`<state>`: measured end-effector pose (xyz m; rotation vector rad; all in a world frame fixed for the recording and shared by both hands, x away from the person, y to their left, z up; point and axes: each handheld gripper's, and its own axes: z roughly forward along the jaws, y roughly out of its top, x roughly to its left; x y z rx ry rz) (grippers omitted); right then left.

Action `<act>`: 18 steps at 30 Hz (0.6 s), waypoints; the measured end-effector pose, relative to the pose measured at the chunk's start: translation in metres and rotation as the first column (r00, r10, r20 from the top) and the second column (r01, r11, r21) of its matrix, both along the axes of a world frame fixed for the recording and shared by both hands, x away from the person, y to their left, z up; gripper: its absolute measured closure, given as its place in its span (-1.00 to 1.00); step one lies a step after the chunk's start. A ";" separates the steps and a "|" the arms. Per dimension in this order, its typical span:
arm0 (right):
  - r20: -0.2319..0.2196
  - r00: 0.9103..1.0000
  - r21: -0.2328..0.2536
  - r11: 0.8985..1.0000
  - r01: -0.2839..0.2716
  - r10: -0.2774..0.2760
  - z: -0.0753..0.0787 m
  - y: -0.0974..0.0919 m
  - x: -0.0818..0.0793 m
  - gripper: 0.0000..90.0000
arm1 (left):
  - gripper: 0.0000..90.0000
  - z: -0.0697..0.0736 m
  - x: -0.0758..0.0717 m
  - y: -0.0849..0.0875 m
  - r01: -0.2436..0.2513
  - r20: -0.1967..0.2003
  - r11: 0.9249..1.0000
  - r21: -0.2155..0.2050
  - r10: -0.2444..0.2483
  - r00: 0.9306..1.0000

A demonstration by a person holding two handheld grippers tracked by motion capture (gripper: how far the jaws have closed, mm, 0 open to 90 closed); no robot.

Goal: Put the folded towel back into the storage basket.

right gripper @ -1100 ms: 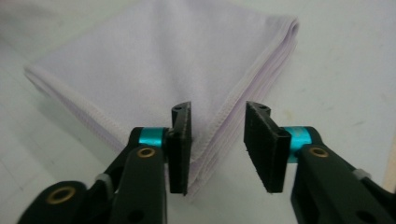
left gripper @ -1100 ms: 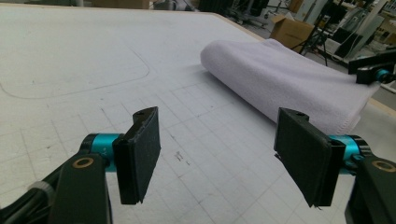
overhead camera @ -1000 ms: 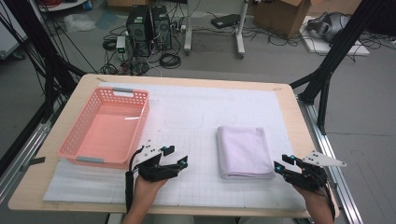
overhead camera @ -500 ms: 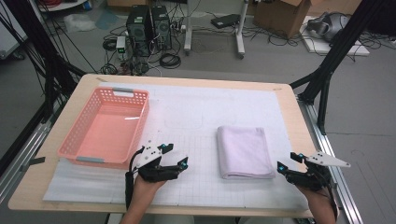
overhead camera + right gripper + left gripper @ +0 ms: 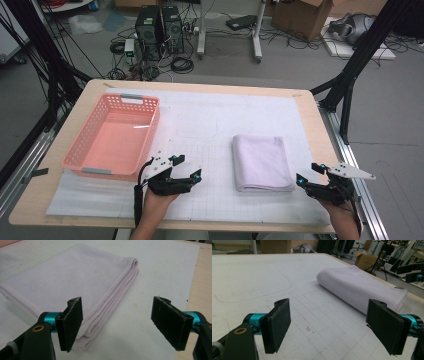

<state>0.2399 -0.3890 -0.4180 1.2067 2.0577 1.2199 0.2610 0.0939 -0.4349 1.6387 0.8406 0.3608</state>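
A folded pale lilac towel lies flat on the white gridded mat, right of centre. My left gripper rests near the front edge, left of the towel and just right of the pink basket's front corner. Its jaws have just been opening and stand open with only mat between them; the towel lies ahead to the right. My right gripper sits by the towel's front right corner. Its jaws have also just been opening and stand open, the left pad over the towel's stitched corner, not pressing it.
An empty pink plastic basket stands on the mat's left side. The table's right edge runs close beside my right hand. Beyond the table are computer towers, cables and black frame legs on the floor.
Both grippers' jaws have spread wider while the hands stayed put. The towel and basket have not moved.
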 end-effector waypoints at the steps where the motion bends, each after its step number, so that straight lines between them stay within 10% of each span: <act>1: -0.003 1.000 0.002 1.000 0.002 -0.002 0.000 0.000 0.000 -0.46 | -0.55 0.000 0.000 -0.001 0.003 -0.003 1.000 -0.008 -0.003 1.000; 10: -0.004 1.000 0.005 1.000 0.018 -0.018 0.000 -0.004 -0.001 -0.46 | -0.45 0.006 0.017 -0.027 0.080 -0.096 0.996 -0.034 -0.083 0.992; 18: -0.019 1.000 -0.014 1.000 0.006 -0.007 -0.003 -0.002 0.002 -0.45 | -0.47 0.017 0.047 -0.081 0.116 -0.153 0.993 0.029 -0.110 0.982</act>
